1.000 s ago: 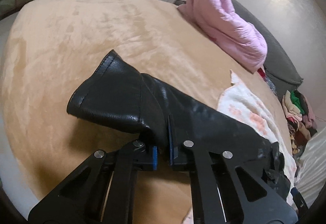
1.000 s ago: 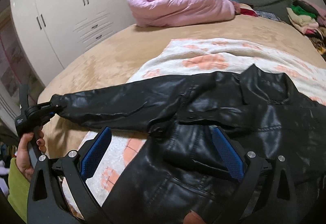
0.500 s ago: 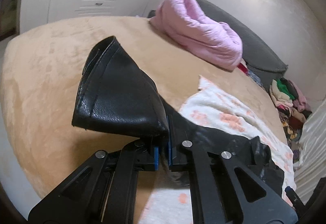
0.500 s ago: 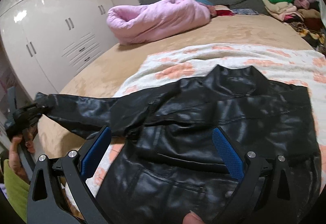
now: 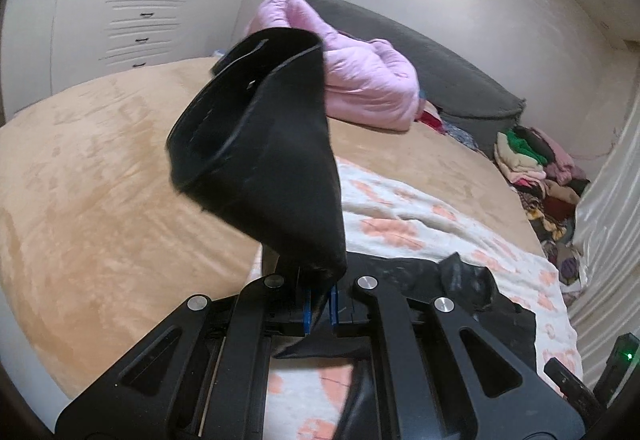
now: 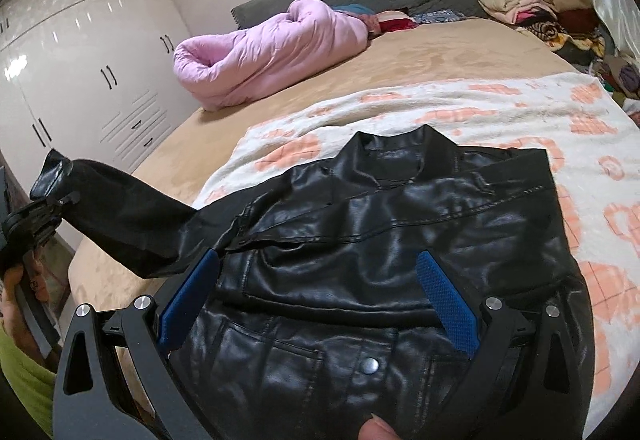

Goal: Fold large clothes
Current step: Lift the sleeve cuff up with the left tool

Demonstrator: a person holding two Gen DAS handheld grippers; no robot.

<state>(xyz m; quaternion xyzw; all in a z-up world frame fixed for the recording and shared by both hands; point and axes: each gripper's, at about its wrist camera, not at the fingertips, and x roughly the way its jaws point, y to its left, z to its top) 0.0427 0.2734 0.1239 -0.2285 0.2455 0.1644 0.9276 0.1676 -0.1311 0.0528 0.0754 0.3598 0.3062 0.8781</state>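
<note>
Black leather jacket (image 6: pixel 380 260) spread collar-up on a white blanket with peach squares (image 6: pixel 520 112) over the tan bed (image 6: pixel 440 52); from the left wrist, sleeve cuff (image 5: pixel 264 160) lifted clear of the bed, pinched between the fully closed jaws of the left gripper (image 5: pixel 319 306), pink quilt (image 5: pixel 360 80) behind. From the right wrist, right gripper (image 6: pixel 320 300) hovering over the jacket's front, jaws wide apart and gripping nothing; sleeve stretched leftward to the left gripper.

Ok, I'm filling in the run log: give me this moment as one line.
left gripper: shut on jacket sleeve, lifted | right gripper: open over black jacket | surface: patterned blanket
</note>
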